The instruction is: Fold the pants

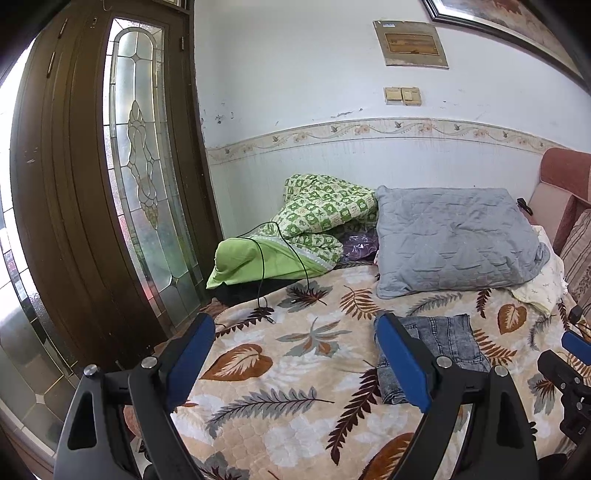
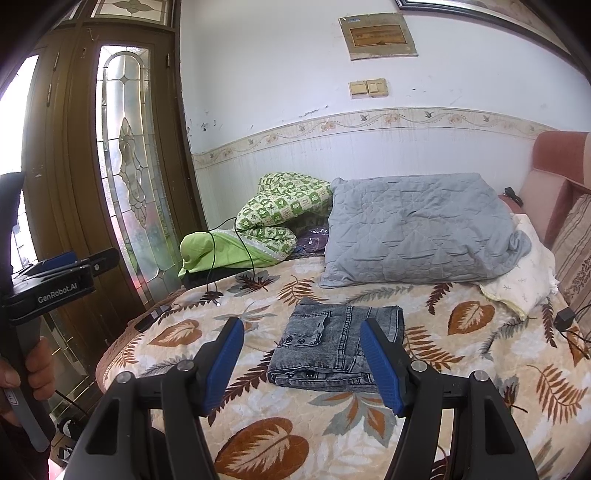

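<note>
Both our grippers, left gripper (image 1: 295, 354) and right gripper (image 2: 301, 363), hover with fingers apart, holding nothing. We judge the folded pants (image 2: 338, 345), mid-bed on the blanket (image 2: 480, 387), soft yet thick; we'd pinch its stacked near edge.

Your only readable text is the white "GenRobot.AI" printed on the black body of the left gripper (image 2: 64, 286), at nine o'clock in your right wrist view; the wall plaque's (image 2: 378, 36) lettering is too blurred.
</note>
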Demonstrator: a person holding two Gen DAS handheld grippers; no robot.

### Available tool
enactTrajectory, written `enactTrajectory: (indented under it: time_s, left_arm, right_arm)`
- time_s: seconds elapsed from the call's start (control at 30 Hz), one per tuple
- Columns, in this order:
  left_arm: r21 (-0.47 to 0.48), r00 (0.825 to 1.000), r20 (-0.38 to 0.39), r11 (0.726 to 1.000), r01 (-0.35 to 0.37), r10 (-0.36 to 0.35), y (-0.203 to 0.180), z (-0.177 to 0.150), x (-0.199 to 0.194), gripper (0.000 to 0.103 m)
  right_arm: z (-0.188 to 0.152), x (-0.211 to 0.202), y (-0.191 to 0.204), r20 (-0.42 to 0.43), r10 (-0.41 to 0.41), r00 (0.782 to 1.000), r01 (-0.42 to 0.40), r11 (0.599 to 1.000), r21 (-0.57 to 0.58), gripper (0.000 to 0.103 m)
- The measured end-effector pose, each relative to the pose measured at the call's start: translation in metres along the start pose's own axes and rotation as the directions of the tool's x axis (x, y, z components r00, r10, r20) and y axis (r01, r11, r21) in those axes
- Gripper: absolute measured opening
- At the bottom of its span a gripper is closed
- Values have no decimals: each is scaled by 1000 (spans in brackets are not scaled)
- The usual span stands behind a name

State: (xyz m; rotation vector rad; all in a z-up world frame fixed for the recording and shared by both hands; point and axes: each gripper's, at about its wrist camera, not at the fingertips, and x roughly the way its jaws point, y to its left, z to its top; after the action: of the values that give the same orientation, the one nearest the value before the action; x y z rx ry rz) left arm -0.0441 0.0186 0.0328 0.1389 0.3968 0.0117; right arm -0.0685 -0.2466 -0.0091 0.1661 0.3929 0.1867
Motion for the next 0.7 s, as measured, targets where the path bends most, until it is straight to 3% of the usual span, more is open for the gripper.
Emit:
enactTrajectory:
  time_s: [0.7]
  left_arm:
    - [-6,1000,-23,1000,3,-3,1,-2,9,90]
  right_arm:
    - [-3,7,-2,-10,-3,1000,3,1000,7,69]
